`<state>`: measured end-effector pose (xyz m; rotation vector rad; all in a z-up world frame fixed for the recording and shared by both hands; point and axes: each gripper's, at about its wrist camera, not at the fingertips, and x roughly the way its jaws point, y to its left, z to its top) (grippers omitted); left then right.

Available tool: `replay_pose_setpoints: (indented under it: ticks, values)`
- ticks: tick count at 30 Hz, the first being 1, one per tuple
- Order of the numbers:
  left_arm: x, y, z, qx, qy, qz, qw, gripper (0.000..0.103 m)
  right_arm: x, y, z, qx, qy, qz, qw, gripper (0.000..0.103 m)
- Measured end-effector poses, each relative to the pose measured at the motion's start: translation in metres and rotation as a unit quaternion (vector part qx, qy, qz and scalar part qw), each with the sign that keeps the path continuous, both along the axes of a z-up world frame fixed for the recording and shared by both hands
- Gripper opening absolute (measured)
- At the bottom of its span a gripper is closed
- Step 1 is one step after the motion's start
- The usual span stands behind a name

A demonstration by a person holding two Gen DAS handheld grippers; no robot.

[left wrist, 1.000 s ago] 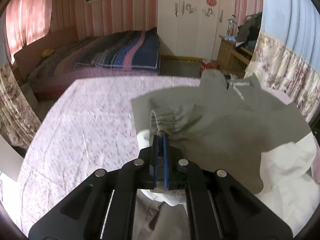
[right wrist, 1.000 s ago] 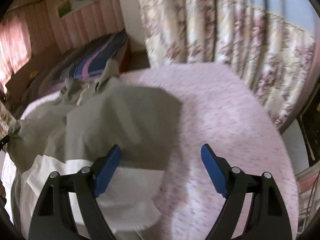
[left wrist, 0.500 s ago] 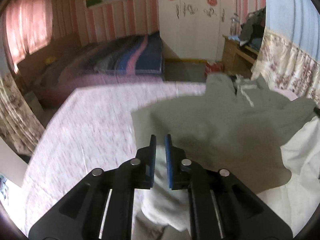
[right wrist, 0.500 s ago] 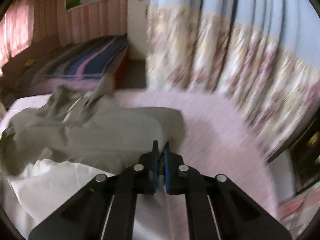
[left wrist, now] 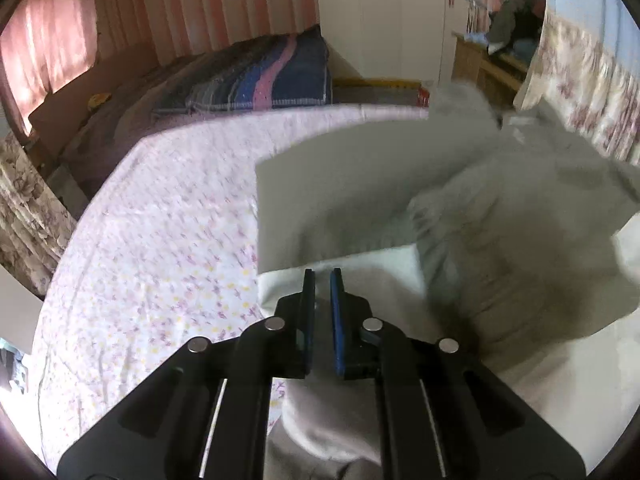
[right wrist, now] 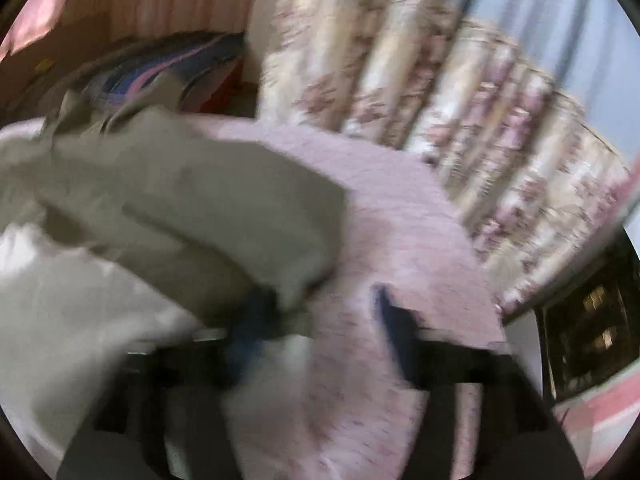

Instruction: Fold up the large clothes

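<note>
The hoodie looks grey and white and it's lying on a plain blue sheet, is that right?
Not quite. The hoodie is grey and white, but the sheet under it is pink with a small floral print, not plain blue. The left wrist view shows it.

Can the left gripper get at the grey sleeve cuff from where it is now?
Probably yes: the left gripper hovers nearly shut over the white panel, and nothing blocks the blurred grey cuff beyond.
</note>
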<state>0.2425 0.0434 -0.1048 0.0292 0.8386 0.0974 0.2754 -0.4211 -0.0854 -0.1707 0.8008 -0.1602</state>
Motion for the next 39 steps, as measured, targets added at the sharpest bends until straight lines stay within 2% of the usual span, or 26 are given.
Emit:
replay_pose_setpoints:
  ticks: [2, 4, 5, 7, 9, 10, 14, 15, 16, 18, 19, 22, 25, 27, 29, 30, 31, 33, 35, 39]
  values:
    - [-0.006, -0.003, 0.017, -0.001, -0.017, -0.004, 0.9998, 0.017, -0.011, -0.009, 0.021, 0.052, -0.02, -0.006, 0.998, 0.077]
    - [-0.01, -0.008, 0.032, -0.013, -0.032, -0.009, 0.9993, 0.052, -0.021, -0.01, 0.039, 0.104, -0.033, -0.008, 0.994, 0.082]
    - [-0.012, -0.012, 0.037, -0.022, -0.037, -0.012, 0.999, 0.055, -0.028, -0.007, 0.048, 0.147, -0.038, 0.004, 0.988, 0.084]
    - [-0.014, -0.025, 0.039, -0.04, -0.03, -0.029, 0.9983, 0.06, -0.038, 0.006, 0.055, 0.192, -0.036, 0.031, 0.98, 0.084]
    - [-0.015, -0.037, 0.032, -0.041, -0.017, -0.039, 0.9983, 0.078, -0.047, 0.025, 0.053, 0.2, -0.029, 0.062, 0.977, 0.084]
    - [-0.015, -0.043, 0.026, -0.039, -0.008, -0.042, 0.9983, 0.082, -0.049, 0.032, 0.051, 0.198, -0.026, 0.069, 0.977, 0.084]
    - [-0.009, -0.059, 0.0, -0.049, 0.023, -0.059, 0.9968, 0.082, -0.056, 0.056, 0.031, 0.169, -0.008, 0.078, 0.982, 0.084]
    - [-0.006, -0.062, -0.006, -0.057, 0.028, -0.059, 0.9962, 0.07, -0.056, 0.057, 0.027, 0.175, 0.001, 0.077, 0.982, 0.084]
    - [-0.002, -0.064, -0.012, -0.067, 0.033, -0.062, 0.9953, 0.04, -0.056, 0.057, 0.025, 0.179, 0.006, 0.077, 0.981, 0.084]
    - [-0.001, -0.068, -0.017, -0.074, 0.031, -0.059, 0.995, 0.033, -0.057, 0.057, 0.024, 0.179, 0.006, 0.075, 0.981, 0.084]
    - [-0.002, -0.07, -0.016, -0.068, 0.026, -0.06, 0.9955, 0.029, -0.058, 0.057, 0.026, 0.174, 0.005, 0.075, 0.982, 0.084]
    - [-0.013, -0.072, -0.002, -0.037, -0.002, -0.064, 0.9973, 0.024, -0.062, 0.056, 0.03, 0.168, 0.0, 0.075, 0.983, 0.084]
    - [-0.028, -0.052, 0.021, 0.001, -0.033, -0.04, 0.9986, 0.024, -0.064, 0.052, 0.037, 0.162, -0.009, 0.069, 0.984, 0.084]
    - [-0.033, -0.032, 0.026, 0.009, -0.033, -0.02, 0.9992, 0.025, -0.061, 0.051, 0.039, 0.161, -0.012, 0.068, 0.985, 0.084]
    - [-0.031, -0.022, 0.019, 0.008, -0.017, -0.021, 0.9996, 0.029, -0.054, 0.054, 0.031, 0.159, -0.002, 0.071, 0.985, 0.087]
    - [-0.028, -0.021, 0.01, 0.014, -0.002, -0.023, 0.9996, 0.036, -0.048, 0.058, 0.024, 0.156, 0.009, 0.076, 0.985, 0.087]
    - [-0.027, -0.019, 0.005, 0.026, 0.002, -0.02, 0.9995, 0.051, -0.041, 0.062, 0.01, 0.141, 0.029, 0.074, 0.987, 0.087]
    - [-0.029, -0.016, -0.003, 0.046, -0.002, -0.008, 0.9989, 0.067, -0.032, 0.063, -0.012, 0.113, 0.061, 0.064, 0.99, 0.088]
    - [-0.029, -0.011, -0.007, 0.04, 0.0, -0.007, 0.9992, 0.07, -0.027, 0.053, -0.026, 0.116, 0.078, 0.048, 0.989, 0.098]
    - [-0.024, -0.011, -0.009, 0.049, 0.008, -0.011, 0.9987, 0.071, -0.025, 0.031, -0.028, 0.144, 0.08, 0.016, 0.986, 0.1]
